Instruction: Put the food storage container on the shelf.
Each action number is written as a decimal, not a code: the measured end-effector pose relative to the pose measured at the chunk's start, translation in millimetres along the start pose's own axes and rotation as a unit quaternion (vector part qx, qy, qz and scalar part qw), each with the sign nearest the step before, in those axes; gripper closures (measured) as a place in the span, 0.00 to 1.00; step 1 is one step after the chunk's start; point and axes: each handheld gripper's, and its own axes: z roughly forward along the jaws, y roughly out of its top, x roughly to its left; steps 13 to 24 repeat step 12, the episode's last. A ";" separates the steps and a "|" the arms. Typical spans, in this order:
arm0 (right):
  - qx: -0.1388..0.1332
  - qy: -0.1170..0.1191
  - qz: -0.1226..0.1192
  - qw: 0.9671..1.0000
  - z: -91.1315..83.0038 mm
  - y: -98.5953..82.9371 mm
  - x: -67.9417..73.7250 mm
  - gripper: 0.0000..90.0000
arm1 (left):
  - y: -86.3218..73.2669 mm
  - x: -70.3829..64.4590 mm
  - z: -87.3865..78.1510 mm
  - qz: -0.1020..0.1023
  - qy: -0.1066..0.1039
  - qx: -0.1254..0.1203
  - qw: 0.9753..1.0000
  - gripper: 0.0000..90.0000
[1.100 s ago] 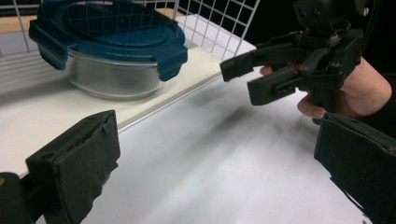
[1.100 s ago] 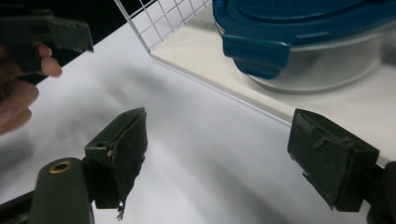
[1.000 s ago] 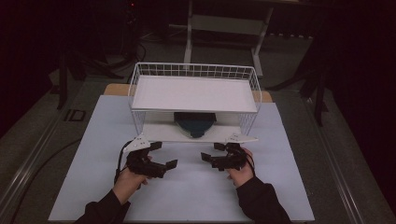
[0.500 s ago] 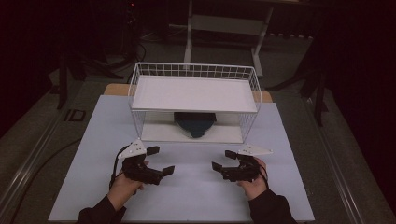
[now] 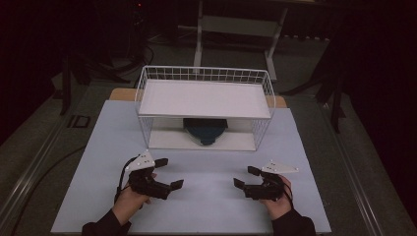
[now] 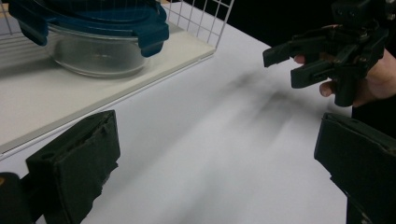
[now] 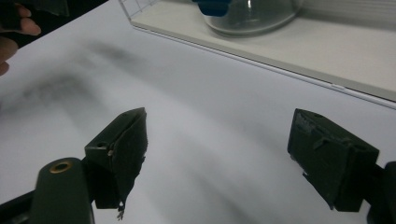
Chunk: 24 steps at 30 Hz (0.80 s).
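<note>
A clear glass bowl with a dark blue clip lid (image 5: 205,129) (image 6: 95,32) (image 7: 250,11) sits on the lower board of a white wire shelf rack (image 5: 204,105). My left gripper (image 5: 168,173) (image 6: 219,163) is open above the white table, near the front left, with nothing between its jaws. My right gripper (image 5: 247,177) (image 7: 219,154) (image 6: 299,58) is open at the front right, also holding nothing. The two grippers point toward each other, well apart from the rack.
The rack's upper shelf (image 5: 204,97) is a bare white board with a wire rim. The white tabletop (image 5: 206,206) spreads between and in front of the grippers. Dark floor, cables and a metal stand (image 5: 236,29) lie beyond the table.
Both grippers have drawn back from the rack toward the table's front edge and moved farther apart. The bowl has stayed in place.
</note>
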 end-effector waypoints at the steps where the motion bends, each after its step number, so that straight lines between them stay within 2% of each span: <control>1: -0.001 -0.004 -0.001 1.000 -0.4 -0.5 -0.7 0.22 | 0.0 0.0 0.0 0.000 0.000 0.000 1.000 0.01; 8: -0.013 -0.001 0.005 1.000 -2.4 0.0 -4.0 0.22 | 0.7 -1.8 0.3 0.005 -0.002 -0.002 1.000 0.01; 24: -0.012 -0.001 0.003 1.000 -2.4 0.3 -3.5 0.22 | 0.5 -2.4 1.4 0.006 -0.005 -0.001 1.000 0.01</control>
